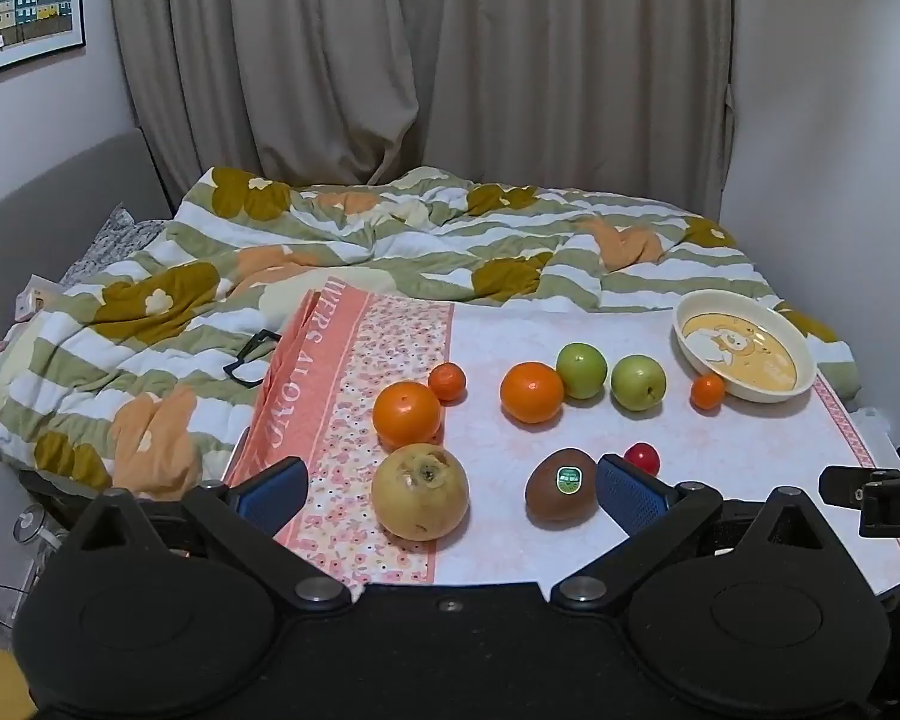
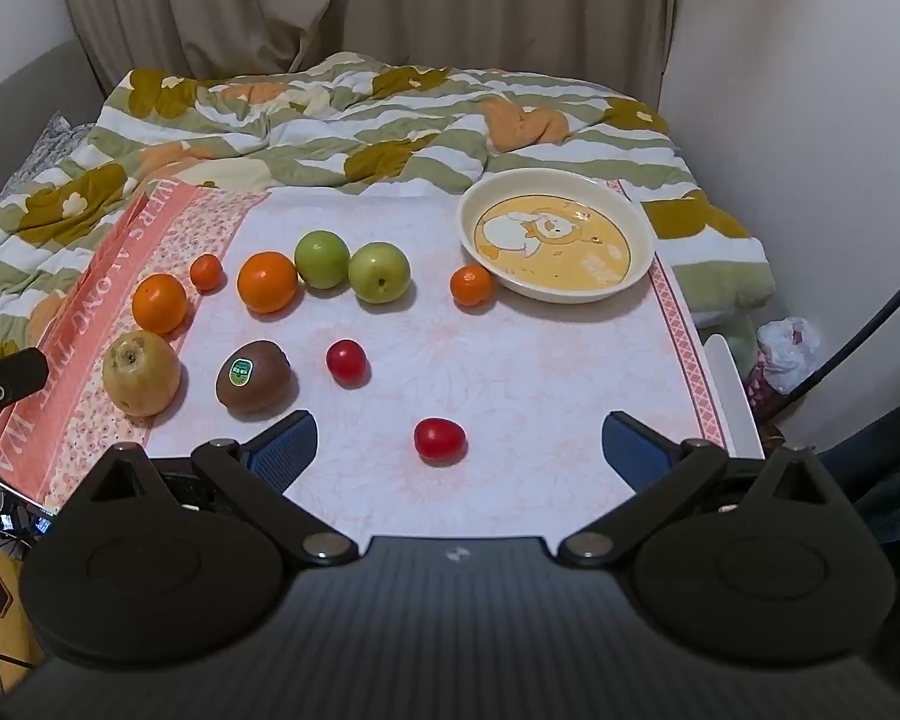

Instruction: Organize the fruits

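Fruits lie on a pink tablecloth (image 2: 510, 360). In the left wrist view, my open left gripper (image 1: 450, 495) frames a yellow pear (image 1: 420, 492) and a kiwi (image 1: 561, 486), with two oranges (image 1: 406, 414) (image 1: 531, 391), two green apples (image 1: 581, 369) (image 1: 638, 381), small mandarins (image 1: 447, 381) (image 1: 707, 390) and a red tomato (image 1: 641, 457) beyond. A cream bear bowl (image 1: 744, 345) sits empty at far right. My open right gripper (image 2: 459, 450) hovers around a red tomato (image 2: 440, 439); another tomato (image 2: 346, 361) and the bowl (image 2: 555, 234) lie ahead.
A rumpled flowered quilt (image 1: 330, 252) covers the bed behind the table. Black glasses (image 1: 252, 357) lie on it at left. The table's right edge (image 2: 711, 372) drops to clutter and a cable. Curtains hang behind.
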Tool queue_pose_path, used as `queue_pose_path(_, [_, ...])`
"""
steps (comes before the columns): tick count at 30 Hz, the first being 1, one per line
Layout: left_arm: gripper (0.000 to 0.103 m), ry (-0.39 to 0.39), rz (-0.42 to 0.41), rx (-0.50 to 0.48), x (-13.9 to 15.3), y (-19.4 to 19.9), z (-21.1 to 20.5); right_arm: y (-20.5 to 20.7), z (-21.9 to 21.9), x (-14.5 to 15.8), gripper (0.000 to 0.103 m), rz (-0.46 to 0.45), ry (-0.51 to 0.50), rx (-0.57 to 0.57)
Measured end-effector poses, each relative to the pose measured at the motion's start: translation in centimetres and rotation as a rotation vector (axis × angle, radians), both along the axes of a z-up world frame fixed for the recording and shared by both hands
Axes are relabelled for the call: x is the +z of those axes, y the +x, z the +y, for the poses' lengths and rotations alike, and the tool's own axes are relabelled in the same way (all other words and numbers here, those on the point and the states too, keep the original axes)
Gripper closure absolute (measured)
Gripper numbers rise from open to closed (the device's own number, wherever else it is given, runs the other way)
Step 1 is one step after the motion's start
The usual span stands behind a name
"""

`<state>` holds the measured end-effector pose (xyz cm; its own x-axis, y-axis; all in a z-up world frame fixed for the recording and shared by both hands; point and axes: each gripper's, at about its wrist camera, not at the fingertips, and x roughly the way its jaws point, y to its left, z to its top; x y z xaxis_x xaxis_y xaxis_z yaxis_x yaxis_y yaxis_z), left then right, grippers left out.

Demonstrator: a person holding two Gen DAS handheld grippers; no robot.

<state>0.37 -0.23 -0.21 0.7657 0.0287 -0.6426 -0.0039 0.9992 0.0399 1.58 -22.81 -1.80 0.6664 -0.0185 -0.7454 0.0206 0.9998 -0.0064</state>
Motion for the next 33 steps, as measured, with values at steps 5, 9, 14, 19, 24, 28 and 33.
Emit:
queue_pose_path(5, [0.0, -0.005, 0.011, 0.005, -0.1, 0.2, -0.1, 0.3, 0.2, -0.6, 0.0, 0.013, 0.002, 0.014])
queue_pose_path(9, [0.0, -0.001, 0.019, 0.009, -0.2, 0.5, -0.1, 0.6, 0.2, -0.6, 0.0, 0.019, 0.006, 0.02])
queue_pose_path(14, [0.0, -0.006, 0.027, 0.016, -0.3, 0.7, 0.1, 0.7, 0.2, -0.7, 0.0, 0.019, 0.006, 0.018])
queue_pose_path(19, [0.0, -0.005, 0.03, 0.017, -0.4, 0.9, 0.1, 0.8, 0.3, -0.8, 0.0, 0.022, 0.005, 0.019])
queue_pose_path(24, [0.0, -0.006, 0.031, 0.018, -0.4, 0.9, 0.1, 0.9, 0.4, -1.0, 0.0, 0.032, 0.004, 0.018])
queue_pose_path(28, [0.0, -0.009, 0.037, 0.015, -0.5, 1.0, 0.0, 1.0, 0.3, -1.0, 0.0, 0.033, 0.005, 0.019])
queue_pose_path(33, [0.0, -0.002, 0.037, 0.01, -0.5, 1.2, -0.2, 1.2, 0.2, -1.3, 0.0, 0.037, 0.008, 0.019])
